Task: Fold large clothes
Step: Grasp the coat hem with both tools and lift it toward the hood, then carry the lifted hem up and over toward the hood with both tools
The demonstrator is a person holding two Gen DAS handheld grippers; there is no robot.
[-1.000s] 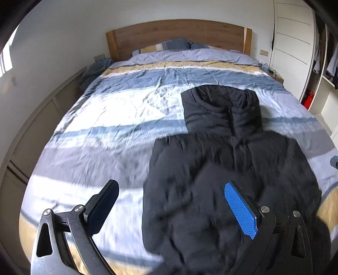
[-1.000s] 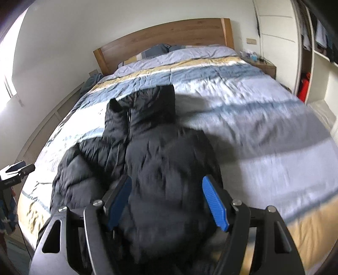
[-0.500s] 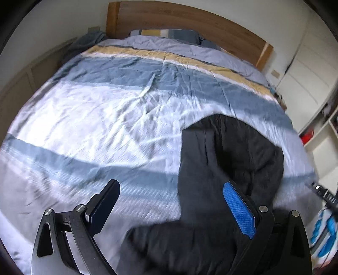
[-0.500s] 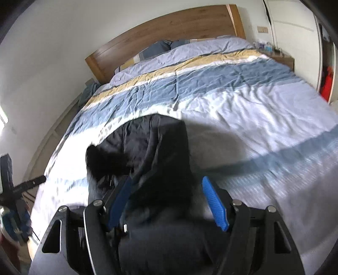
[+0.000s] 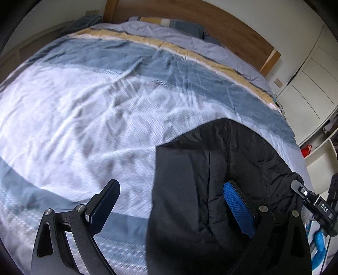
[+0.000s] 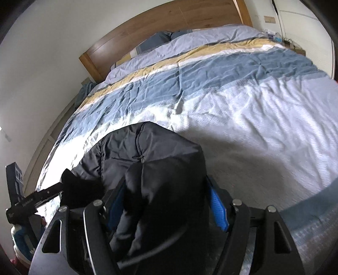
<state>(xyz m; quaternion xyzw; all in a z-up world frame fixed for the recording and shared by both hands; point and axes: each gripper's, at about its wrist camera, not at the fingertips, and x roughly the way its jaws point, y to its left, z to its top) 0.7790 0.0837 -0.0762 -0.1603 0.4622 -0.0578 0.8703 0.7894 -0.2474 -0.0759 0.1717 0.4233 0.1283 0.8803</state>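
A black puffer jacket lies on the bed, its hood (image 5: 221, 160) toward the headboard. My left gripper (image 5: 172, 203) hangs open low over the hood's left edge: the blue pad (image 5: 238, 209) is above the black fabric and the black pad (image 5: 105, 203) is above the duvet. In the right wrist view the hood (image 6: 152, 152) bulges up between the fingers of my right gripper (image 6: 166, 201), whose jaws stand wide. The fabric fills the gap and hides part of the left pad. The rest of the jacket is hidden below both frames.
A blue, white and yellow striped duvet (image 5: 95, 101) covers the wide bed. Pillows (image 6: 160, 40) and a wooden headboard (image 6: 169, 19) are at the far end. White wardrobe doors (image 5: 312, 80) and open shelves stand on the right. The other tool's frame (image 6: 31, 201) shows at the left edge.
Both grippers moved forward and down along the jacket, from over its body to the hood. The hood now sits between the right fingers. Neither gripper's opening changed.
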